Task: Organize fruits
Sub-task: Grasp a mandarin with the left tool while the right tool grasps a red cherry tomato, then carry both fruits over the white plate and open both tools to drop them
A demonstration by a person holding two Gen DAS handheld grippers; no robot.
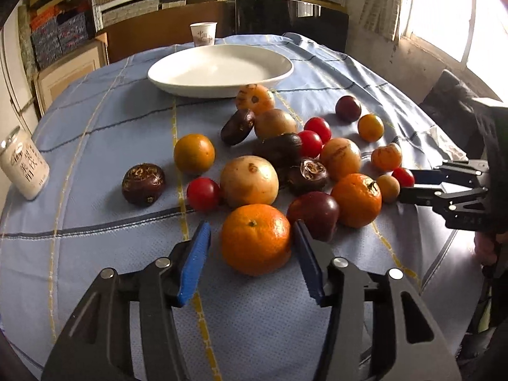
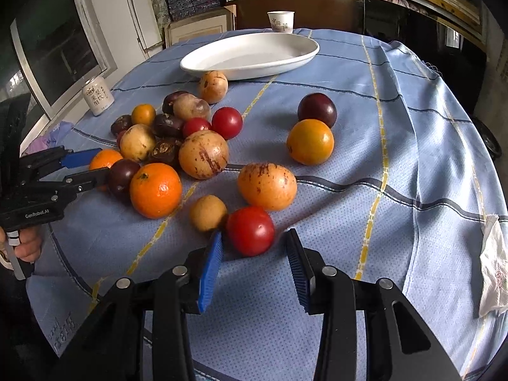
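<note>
Several fruits lie loose on the blue cloth. In the left wrist view my left gripper (image 1: 252, 231) is open, its blue pads either side of an orange mandarin (image 1: 255, 239) without gripping it. A dark plum (image 1: 314, 214) sits just right of it. In the right wrist view my right gripper (image 2: 254, 238) is open around a red tomato (image 2: 250, 230); a small tan fruit (image 2: 208, 212) touches its left pad. The empty white oval dish (image 1: 158, 73) stands behind the pile, also in the right wrist view (image 2: 190, 63). The right gripper (image 1: 409, 184) shows at the right of the left wrist view.
A white jar (image 1: 23, 166) stands at the table's left edge and a paper cup (image 1: 203, 33) behind the dish. A crumpled white wrapper (image 2: 492, 263) lies at the right edge. A purple plum (image 2: 317, 109) and orange fruit (image 2: 309, 141) sit apart at right.
</note>
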